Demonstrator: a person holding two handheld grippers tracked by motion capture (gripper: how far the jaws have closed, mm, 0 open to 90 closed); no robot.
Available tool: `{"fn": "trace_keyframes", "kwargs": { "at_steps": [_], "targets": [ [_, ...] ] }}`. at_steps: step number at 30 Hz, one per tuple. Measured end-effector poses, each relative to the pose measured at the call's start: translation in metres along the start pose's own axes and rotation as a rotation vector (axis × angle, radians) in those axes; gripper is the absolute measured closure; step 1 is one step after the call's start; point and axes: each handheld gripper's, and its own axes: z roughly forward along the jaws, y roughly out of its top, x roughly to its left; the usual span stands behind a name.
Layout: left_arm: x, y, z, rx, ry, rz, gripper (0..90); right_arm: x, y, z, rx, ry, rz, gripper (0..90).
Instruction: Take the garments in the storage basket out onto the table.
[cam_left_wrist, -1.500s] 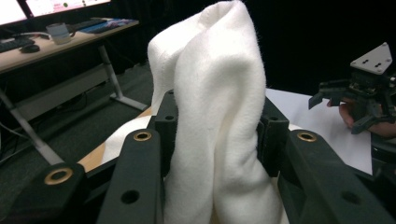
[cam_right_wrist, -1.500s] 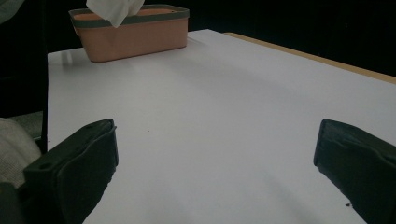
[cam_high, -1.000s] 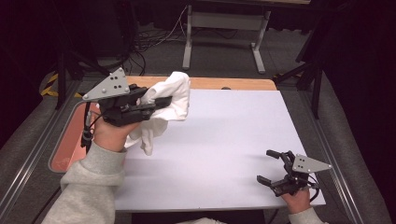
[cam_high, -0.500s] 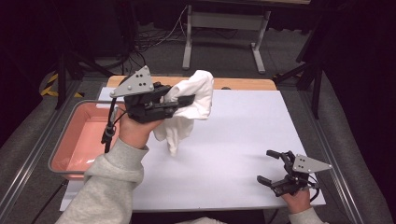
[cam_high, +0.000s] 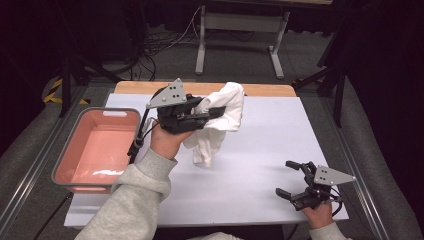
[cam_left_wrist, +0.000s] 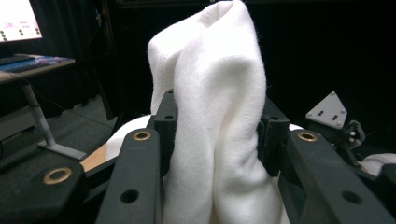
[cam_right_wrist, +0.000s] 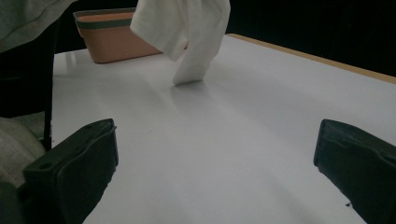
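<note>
White cloth (cam_high: 220, 117), pink tub (cam_high: 95, 150), seemingly white table (cam_high: 260, 165)

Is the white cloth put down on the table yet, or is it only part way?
Part way. Done: the left hand-held gripper is shut on the white cloth. In hand: it holds the cloth up, with a low corner touching the table. Left: laying it down, probably; the right hand-held gripper waits open, and the pink tub is empty.
</note>
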Motion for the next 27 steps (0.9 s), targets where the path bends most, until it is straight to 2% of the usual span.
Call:
{"fn": "trace_keyframes", "kwargs": {
  "at_steps": [6, 17, 22, 27],
  "targets": [
    [0.007, -0.023, 0.013, 0.003, 0.013, -0.008, 61.7, 0.000, 0.000, 0.000, 0.002, 0.002, -0.001, 0.1],
    [0.017, -0.067, 0.038, 0.050, 0.035, -0.035, 61.0, 0.000, 0.000, 0.001, 0.004, 0.005, -0.005, 0.1],
    [0.018, -0.081, 0.044, 0.059, 0.038, -0.041, 60.8, 0.000, 0.000, 0.001, 0.003, 0.006, -0.005, 0.1],
    [0.019, -0.093, 0.050, 0.096, 0.058, -0.041, 60.1, 0.000, 0.000, 0.001, 0.002, 0.008, -0.005, 0.1]
  ]
}}
